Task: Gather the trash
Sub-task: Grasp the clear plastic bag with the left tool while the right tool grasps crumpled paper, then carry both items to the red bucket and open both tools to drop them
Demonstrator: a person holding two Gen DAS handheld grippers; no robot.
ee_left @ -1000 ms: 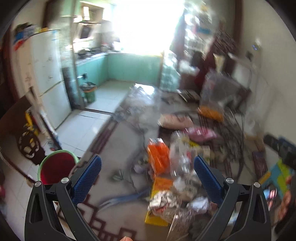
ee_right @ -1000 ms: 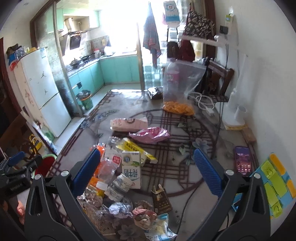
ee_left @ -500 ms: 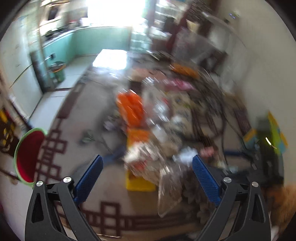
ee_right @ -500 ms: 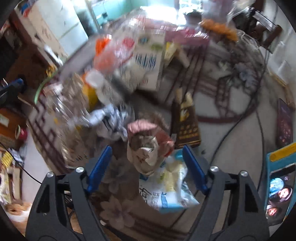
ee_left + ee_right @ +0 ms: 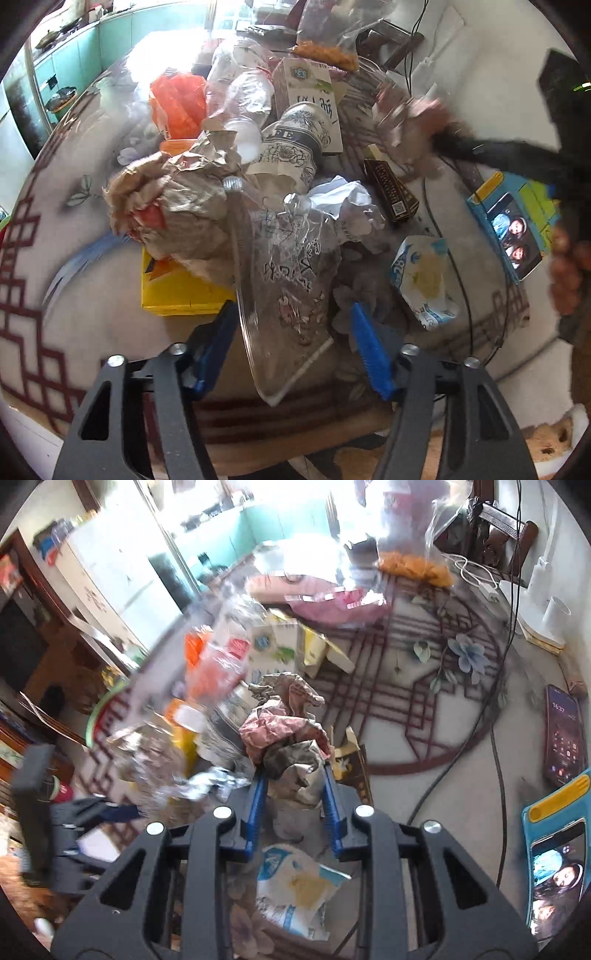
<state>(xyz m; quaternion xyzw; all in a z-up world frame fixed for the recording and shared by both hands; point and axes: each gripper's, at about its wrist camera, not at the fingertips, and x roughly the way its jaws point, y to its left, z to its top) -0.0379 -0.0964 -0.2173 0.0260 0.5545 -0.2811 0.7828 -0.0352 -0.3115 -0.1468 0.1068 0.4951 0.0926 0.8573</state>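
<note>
A pile of trash lies on a patterned tablecloth (image 5: 74, 280). My left gripper (image 5: 291, 332) points down at a clear printed plastic wrapper (image 5: 288, 280). Its jaws are closing with the wrapper between them, and the right pad stands apart from it. A crumpled brown paper bag (image 5: 173, 199) and a yellow box (image 5: 177, 291) lie just left of it. My right gripper (image 5: 294, 794) is closing, and its pads press on a pink-brown crumpled paper wad (image 5: 288, 738). In the left wrist view that wad (image 5: 402, 125) shows blurred at the upper right.
A blue-white snack packet (image 5: 295, 882) lies under the right gripper, with a dark small carton (image 5: 391, 192) beside it. Milk cartons (image 5: 310, 96), a printed cup (image 5: 291, 147) and an orange bag (image 5: 181, 103) lie farther back. A phone (image 5: 563, 734), a cable (image 5: 443, 775) and a lit screen (image 5: 513, 229) are on the right.
Both grippers dropped and tilted down onto the trash pile, and their jaws narrowed. The right one closed around the crumpled wad. The left one came down over the clear wrapper.
</note>
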